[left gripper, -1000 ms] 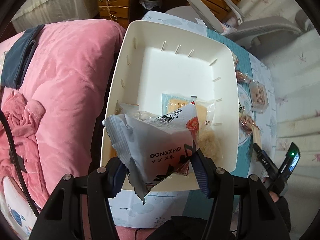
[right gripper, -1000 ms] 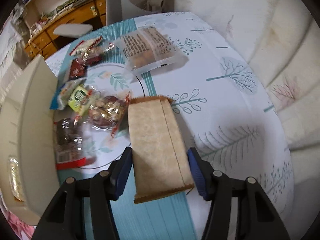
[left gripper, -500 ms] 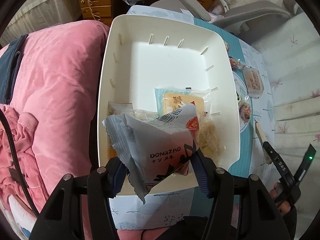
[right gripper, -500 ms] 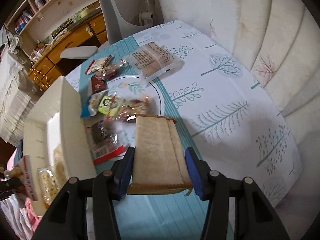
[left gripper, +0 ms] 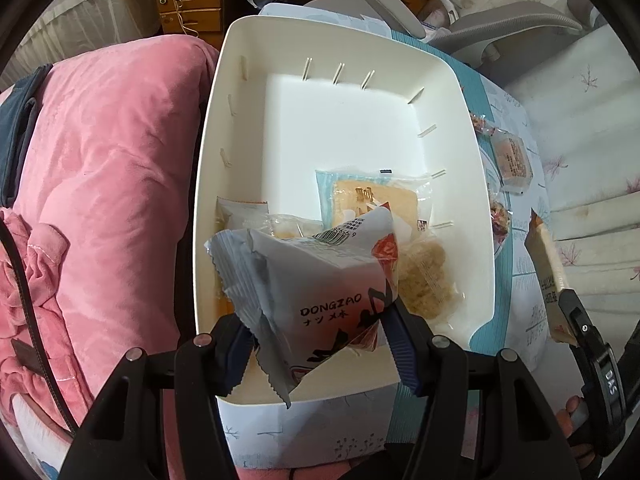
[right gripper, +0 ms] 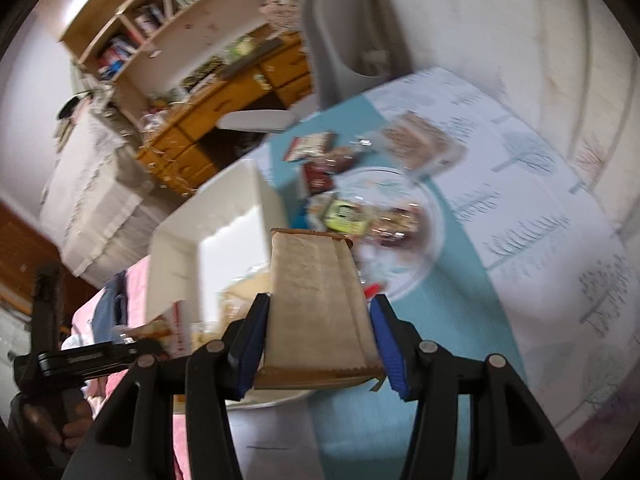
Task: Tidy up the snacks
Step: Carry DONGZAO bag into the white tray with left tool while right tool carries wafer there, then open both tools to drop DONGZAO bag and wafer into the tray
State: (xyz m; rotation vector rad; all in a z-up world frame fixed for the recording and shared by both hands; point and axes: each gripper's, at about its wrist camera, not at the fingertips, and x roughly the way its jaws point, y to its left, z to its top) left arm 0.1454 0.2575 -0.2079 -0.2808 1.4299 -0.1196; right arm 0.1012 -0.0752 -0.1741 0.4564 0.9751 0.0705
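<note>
My left gripper [left gripper: 316, 332] is shut on a grey-white packet printed DONGZAO [left gripper: 320, 280], held over the near end of the white bin [left gripper: 344, 120]. Under it in the bin lie a clear biscuit packet [left gripper: 372, 200] and a crumbly snack packet [left gripper: 428, 280]. My right gripper [right gripper: 318, 320] is shut on a flat brown packet [right gripper: 316, 288], held in the air above the bin's [right gripper: 228, 248] right rim. That brown packet [left gripper: 548, 268] also shows at the right edge of the left wrist view. Several loose snacks [right gripper: 344, 216] lie on a glass plate [right gripper: 432, 248] beyond it.
The table has a teal and white tree-print cloth [right gripper: 540, 220]. Red packets [right gripper: 316, 148] and a clear biscuit pack [right gripper: 420, 140] lie at its far end. A pink blanket [left gripper: 100, 180] lies left of the bin. A grey chair [left gripper: 520, 28] and wooden drawers [left gripper: 188, 0] stand behind.
My right gripper closed on the brown packet, lifted it off the table and carried it up and left toward the bin. The left gripper kept its packet over the bin, barely moving.
</note>
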